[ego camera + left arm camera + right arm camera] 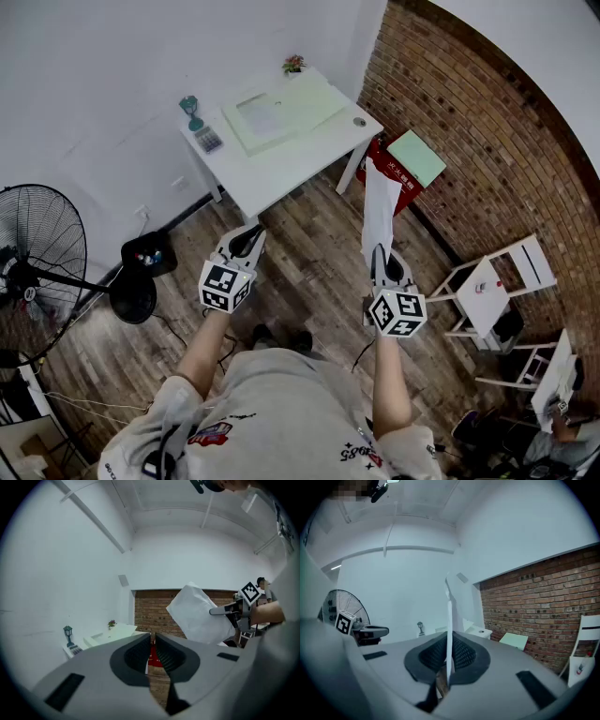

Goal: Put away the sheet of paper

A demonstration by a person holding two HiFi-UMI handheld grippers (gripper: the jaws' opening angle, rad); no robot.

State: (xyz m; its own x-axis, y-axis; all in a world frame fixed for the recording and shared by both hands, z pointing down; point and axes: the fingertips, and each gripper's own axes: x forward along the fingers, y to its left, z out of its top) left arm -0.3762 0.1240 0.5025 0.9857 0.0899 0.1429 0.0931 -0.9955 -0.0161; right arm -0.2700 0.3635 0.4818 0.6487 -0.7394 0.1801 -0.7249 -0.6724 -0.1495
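The white table (267, 173) sits in the upper middle of my head view, with a pale green folder (281, 111) lying on it. That looks to me like the place for the paper. The sheet of paper (380, 208) is right of centre, over the wooden floor and short of the table, standing upright. My right gripper (382, 258) has its jaws closed flat on the sheet's lower edge. My left gripper (246, 240), left of centre, is all but closed with nothing in the thin slit between its jaws. I judge this to be the carrying step. Next I would bring the sheet over the tabletop, tip it level, and only then let go.
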